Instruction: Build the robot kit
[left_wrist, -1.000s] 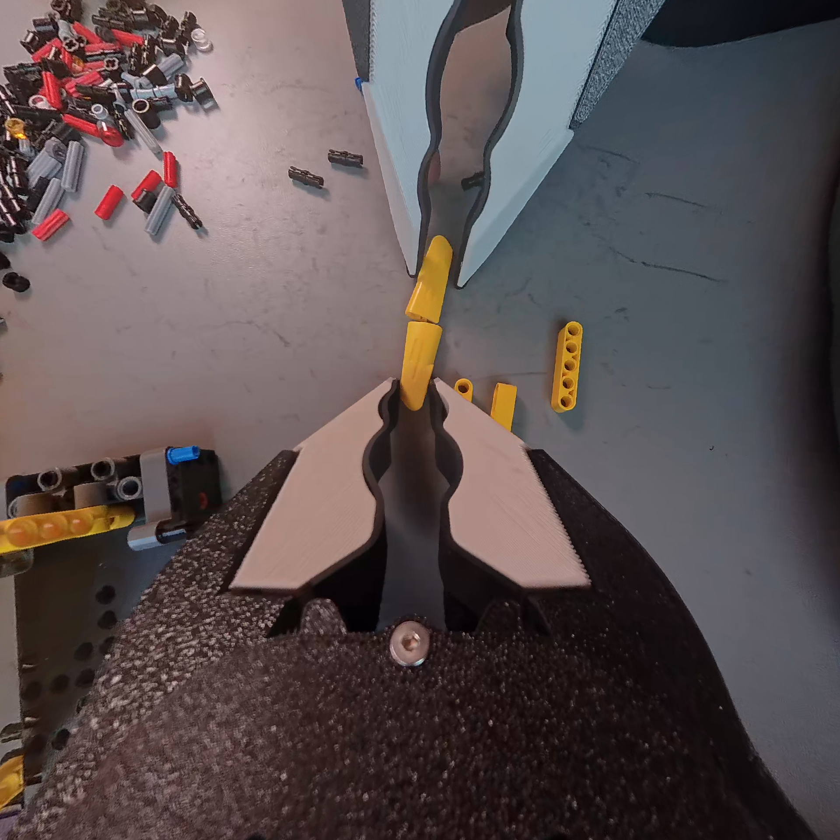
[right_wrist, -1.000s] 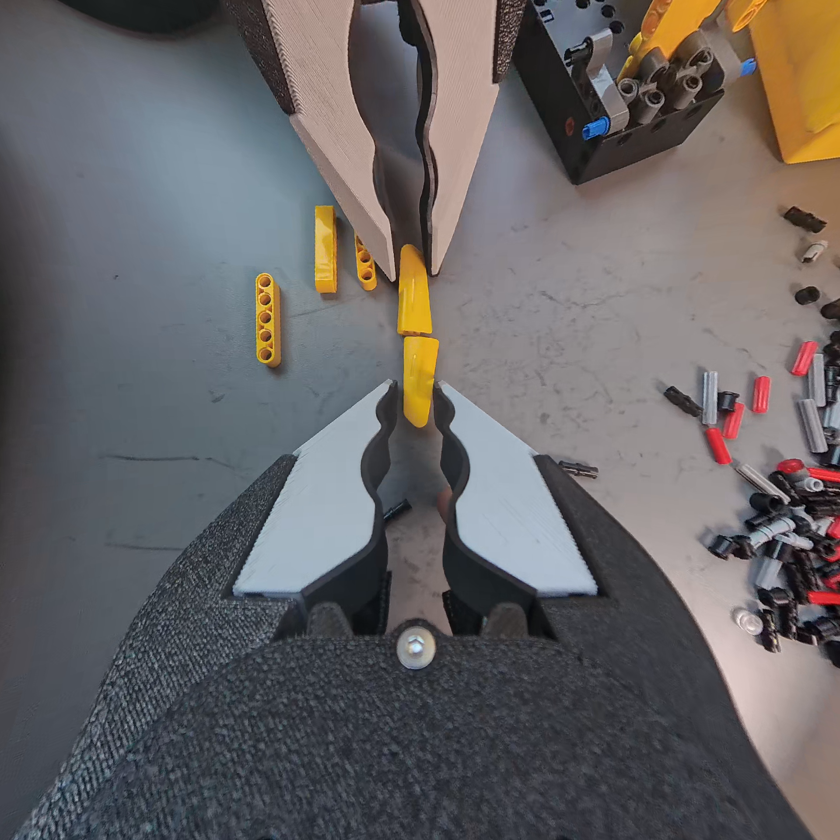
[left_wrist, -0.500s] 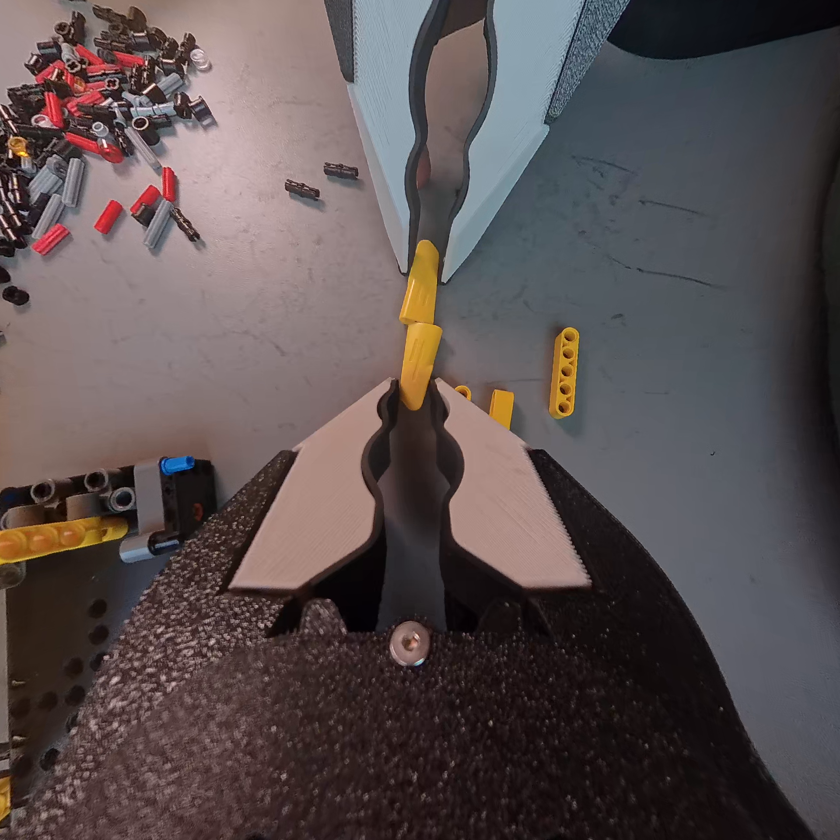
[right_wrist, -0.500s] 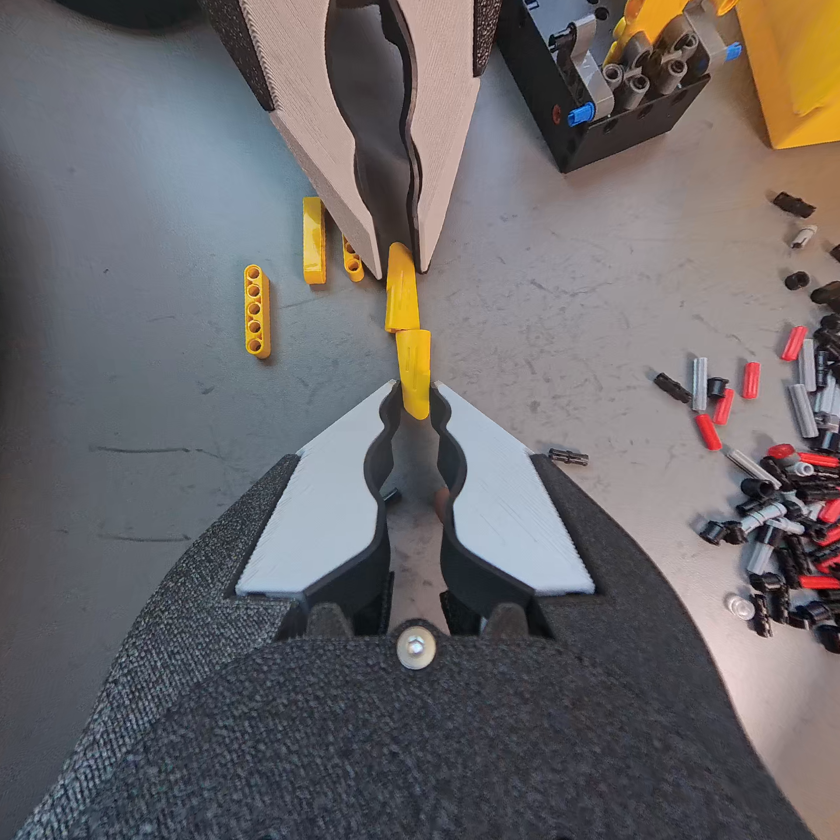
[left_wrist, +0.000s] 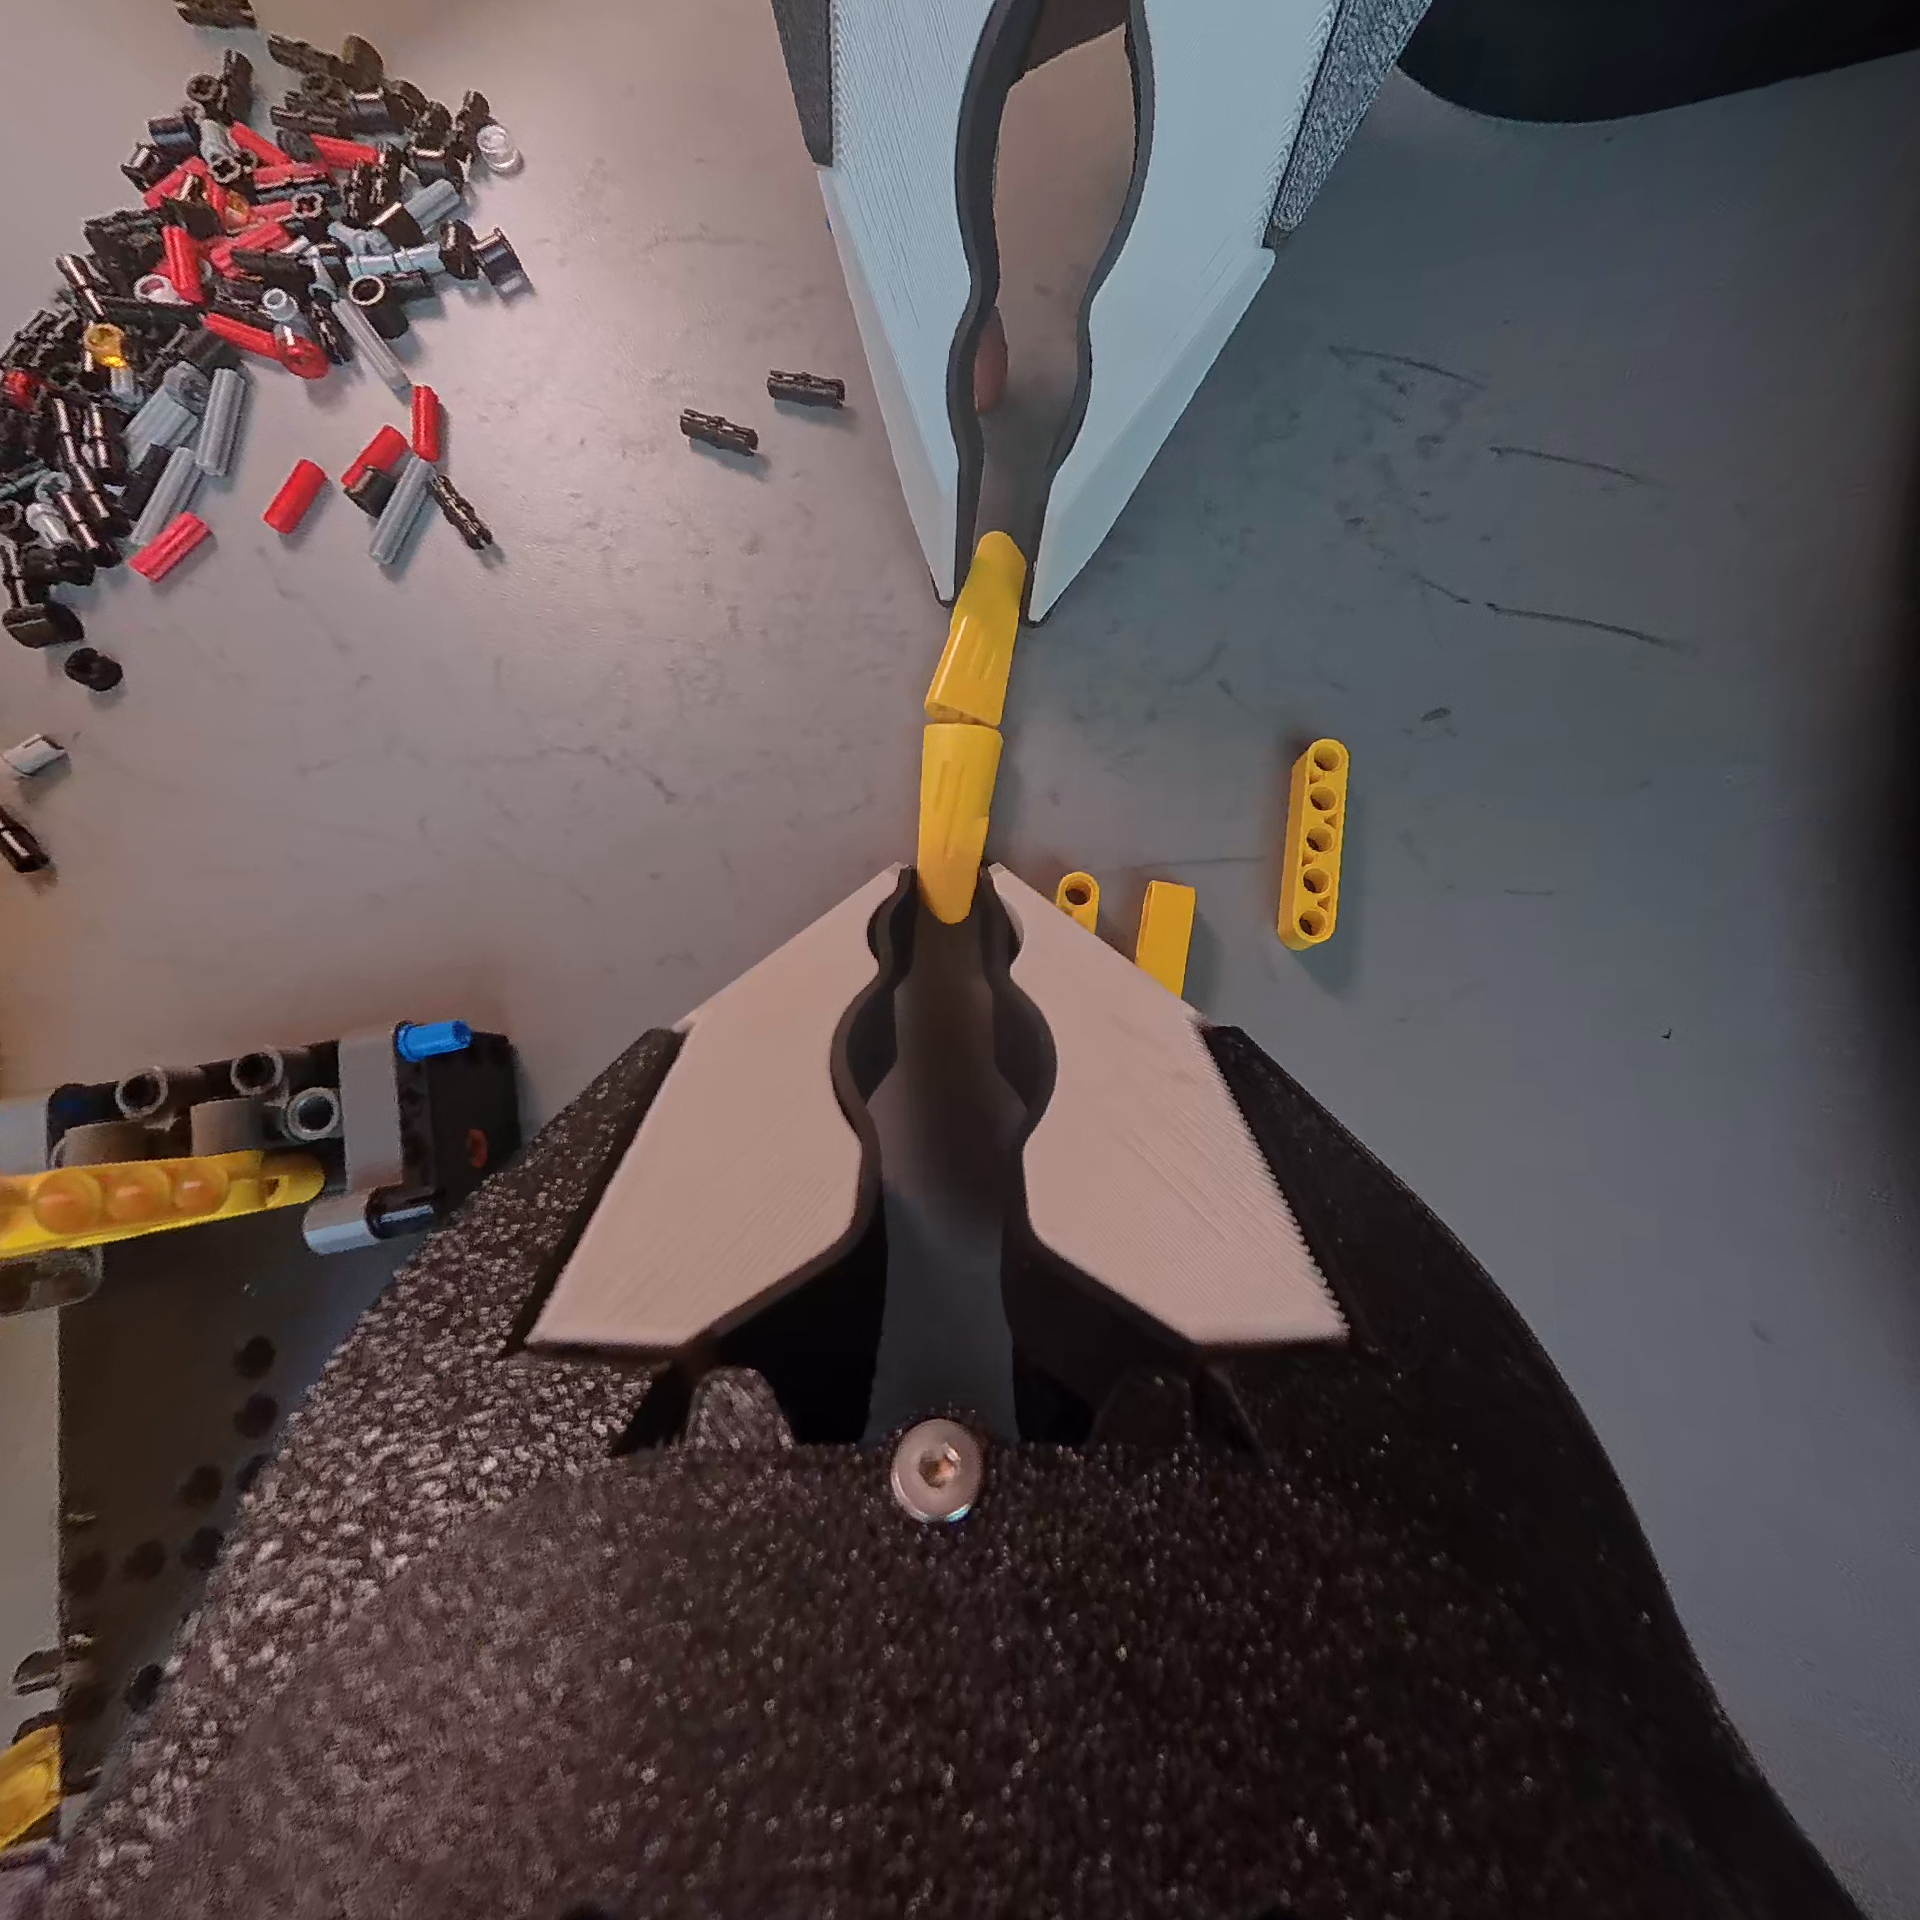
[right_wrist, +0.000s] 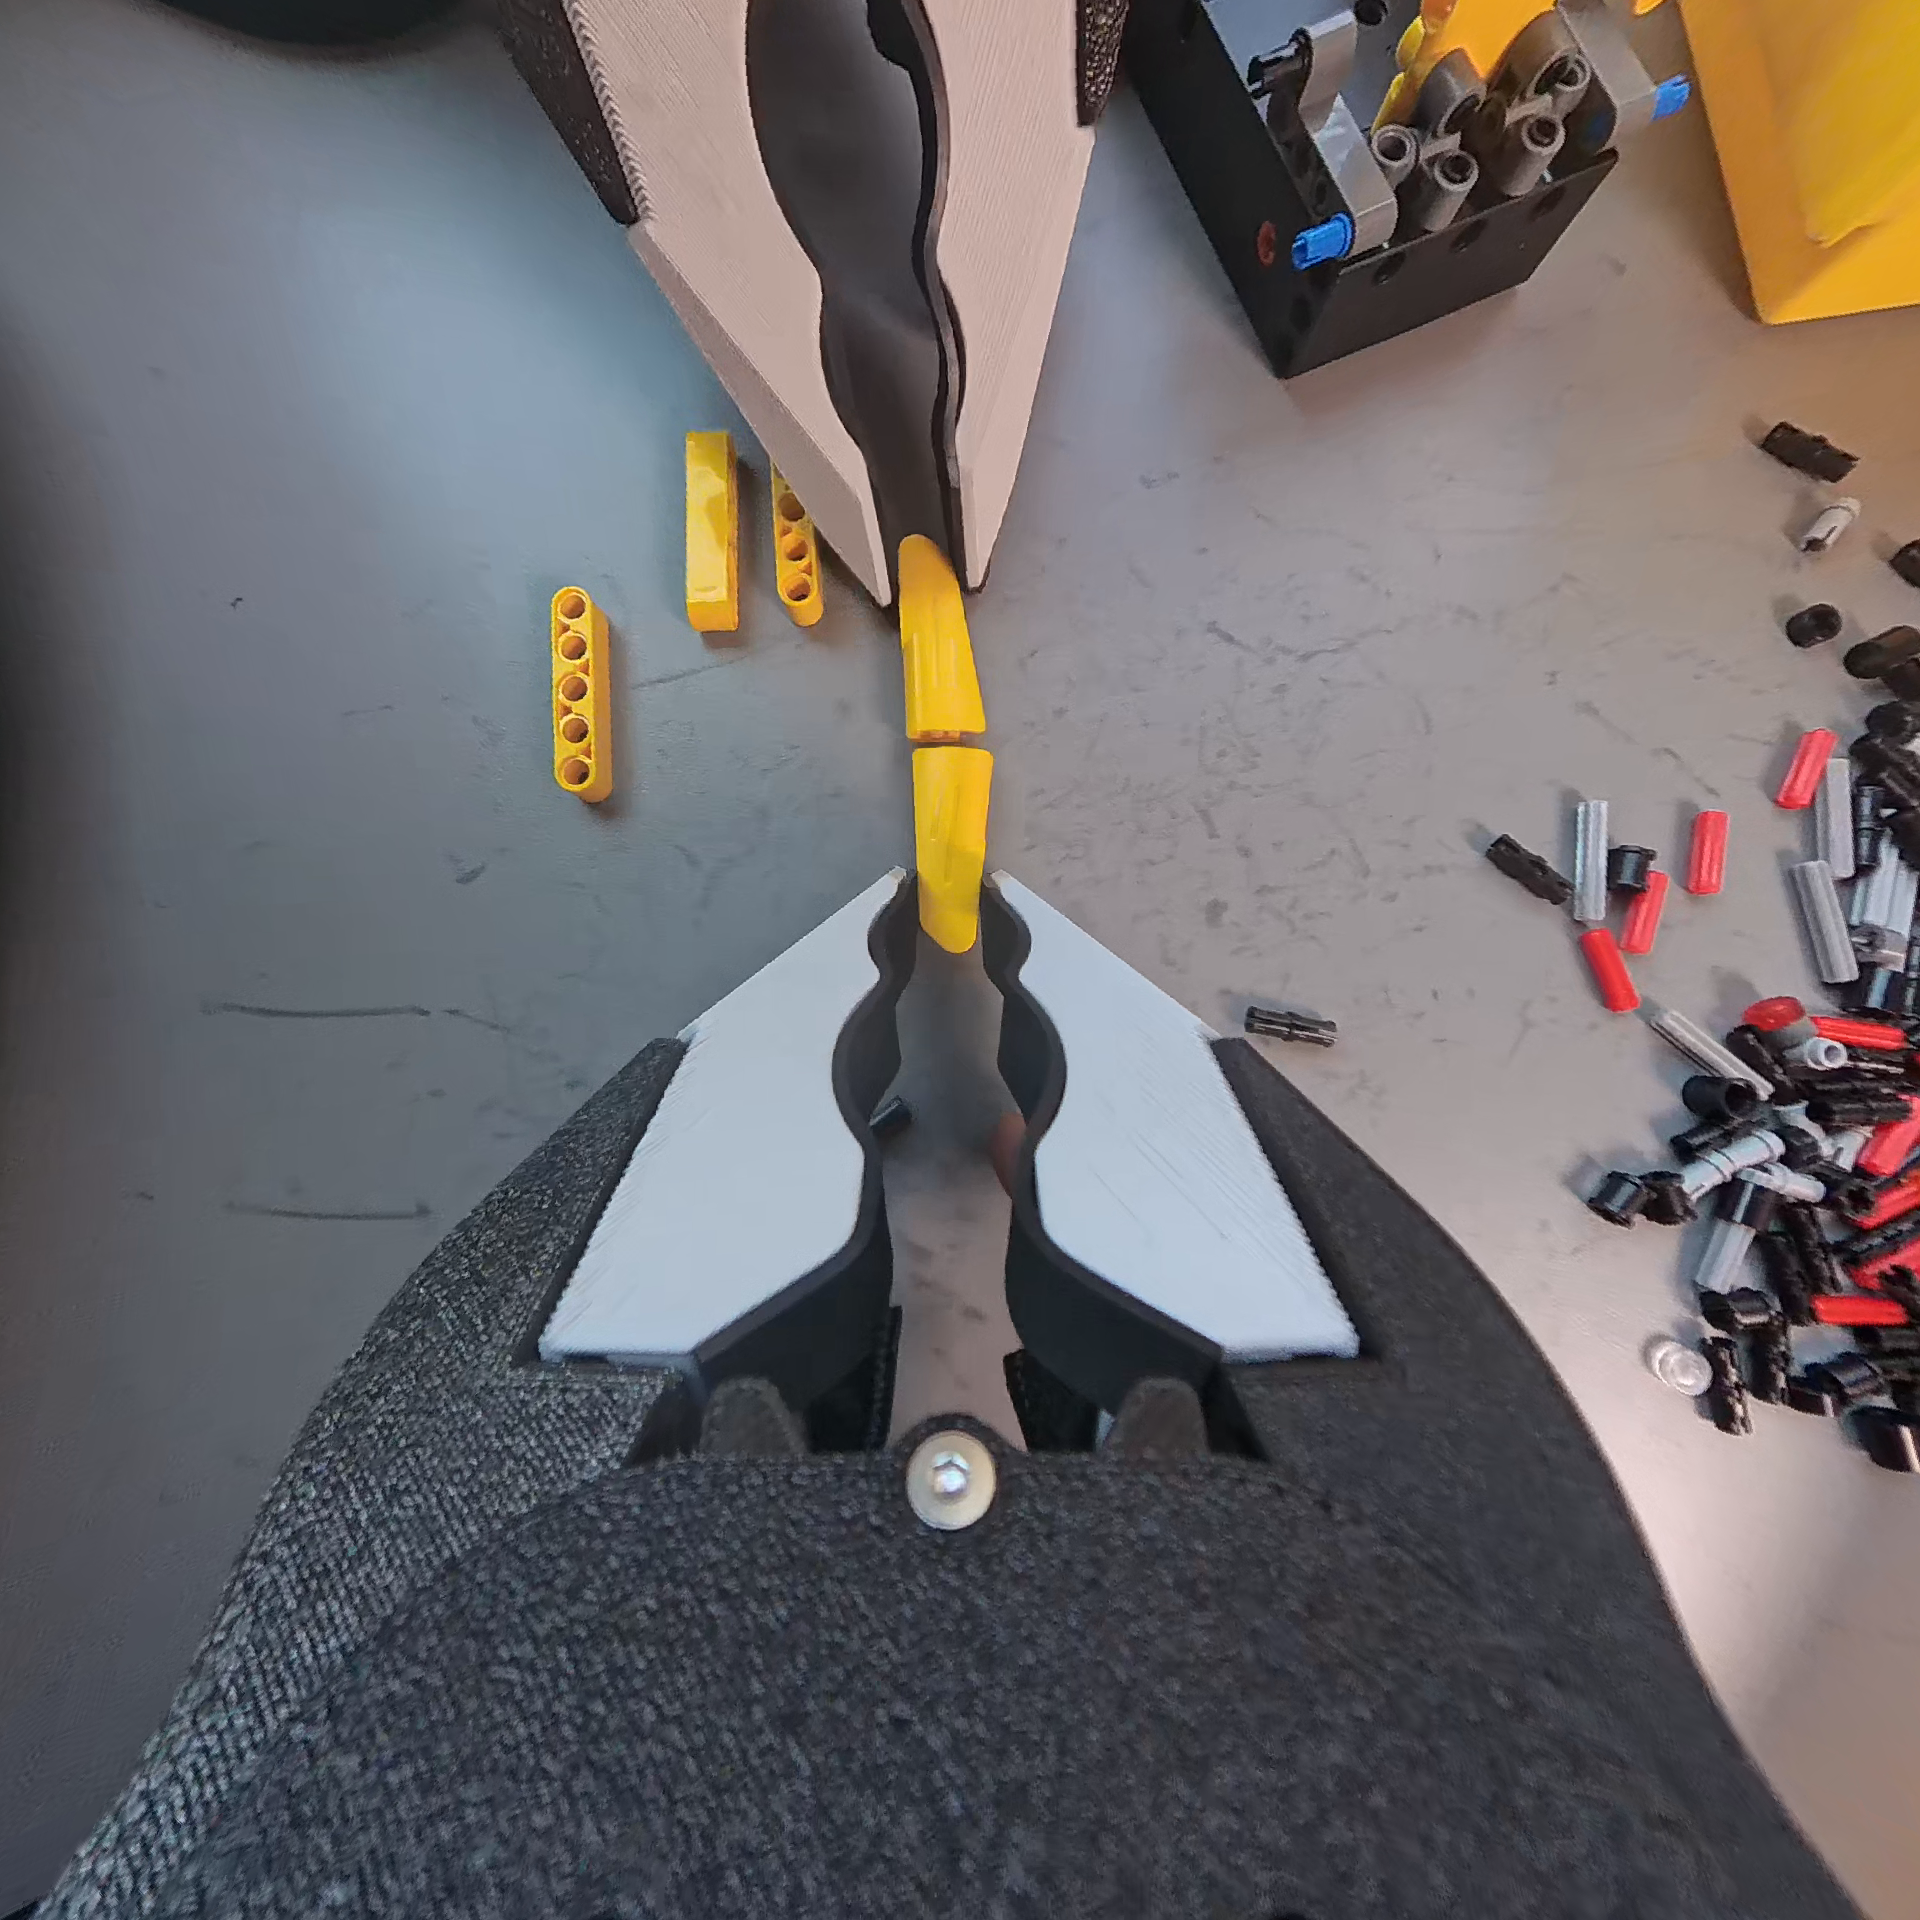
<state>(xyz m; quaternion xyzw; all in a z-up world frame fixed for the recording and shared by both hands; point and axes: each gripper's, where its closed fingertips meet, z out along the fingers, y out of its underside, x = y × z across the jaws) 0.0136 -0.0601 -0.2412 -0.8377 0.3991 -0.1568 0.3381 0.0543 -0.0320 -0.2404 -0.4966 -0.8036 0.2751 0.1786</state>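
My left gripper (left_wrist: 951, 894) pinches one yellow curved piece (left_wrist: 954, 821), my right gripper (right_wrist: 948, 894) the other yellow piece (right_wrist: 948, 842); their long axes run tip to tip between us, butted above the table (left_wrist: 623, 727). Only the right view shows the yellow box (right_wrist: 1808, 156).

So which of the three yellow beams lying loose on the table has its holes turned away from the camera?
The middle beam shows a smooth side. The far beam and the one beside the left gripper, beam three, show holes.
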